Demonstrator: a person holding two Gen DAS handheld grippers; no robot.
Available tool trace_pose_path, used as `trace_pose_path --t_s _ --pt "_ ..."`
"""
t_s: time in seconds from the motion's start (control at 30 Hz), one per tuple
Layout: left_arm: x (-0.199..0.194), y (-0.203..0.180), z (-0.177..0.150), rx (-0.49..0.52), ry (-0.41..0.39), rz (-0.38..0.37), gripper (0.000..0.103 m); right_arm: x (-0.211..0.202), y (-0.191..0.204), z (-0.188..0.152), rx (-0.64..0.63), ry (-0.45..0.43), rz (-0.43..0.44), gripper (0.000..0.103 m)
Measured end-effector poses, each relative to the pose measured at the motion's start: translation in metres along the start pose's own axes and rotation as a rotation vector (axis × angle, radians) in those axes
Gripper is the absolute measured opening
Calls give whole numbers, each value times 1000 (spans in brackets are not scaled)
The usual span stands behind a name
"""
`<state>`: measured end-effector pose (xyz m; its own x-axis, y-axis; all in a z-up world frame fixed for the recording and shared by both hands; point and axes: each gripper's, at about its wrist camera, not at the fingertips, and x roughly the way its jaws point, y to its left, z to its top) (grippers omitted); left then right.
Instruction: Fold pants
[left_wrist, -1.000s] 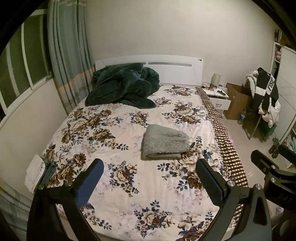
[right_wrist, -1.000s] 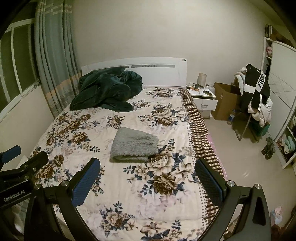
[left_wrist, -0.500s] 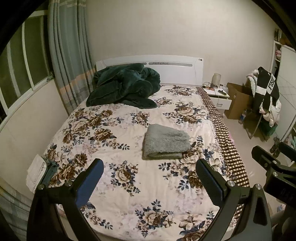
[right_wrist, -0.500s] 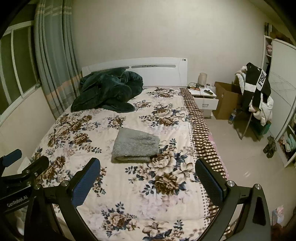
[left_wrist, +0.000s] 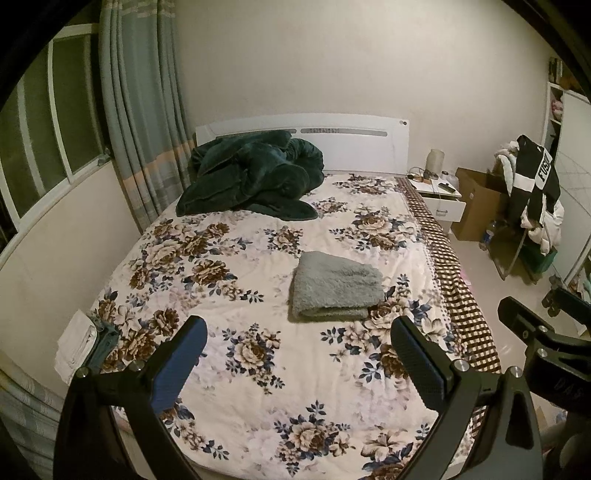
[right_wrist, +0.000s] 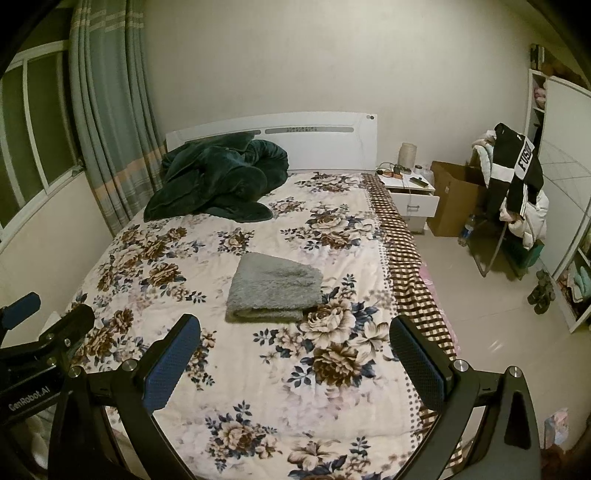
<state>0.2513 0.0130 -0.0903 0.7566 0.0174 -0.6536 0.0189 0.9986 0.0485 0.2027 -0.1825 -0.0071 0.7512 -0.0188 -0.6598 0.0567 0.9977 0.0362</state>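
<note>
Fuzzy grey pants (left_wrist: 336, 286) lie folded into a compact rectangle on the floral bedspread (left_wrist: 229, 295), right of the bed's middle; they also show in the right wrist view (right_wrist: 275, 288). My left gripper (left_wrist: 299, 332) is open and empty, held above the foot of the bed, well short of the pants. My right gripper (right_wrist: 295, 330) is open and empty, also back from the pants. Each gripper shows at the edge of the other's view: the right one (left_wrist: 535, 332) and the left one (right_wrist: 44, 332).
A dark green blanket (left_wrist: 251, 177) is heaped by the white headboard (left_wrist: 351, 144). A nightstand (right_wrist: 410, 188), a cardboard box (right_wrist: 454, 195) and a clothes-draped chair (right_wrist: 517, 192) stand right of the bed. Wall, window and curtain (left_wrist: 140, 129) are on the left. Folded cloths (left_wrist: 81, 339) lie at the bed's left edge.
Both grippers have drawn slightly back from the bed, so the pants sit a little farther off. Both stay open and the pants have not moved.
</note>
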Motion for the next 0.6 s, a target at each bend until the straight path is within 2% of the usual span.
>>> trace_pose_path --t_s 0.6 --pt "-2 6 -2 -7 -21 20 102 3 7 -4 9 5 5 103"
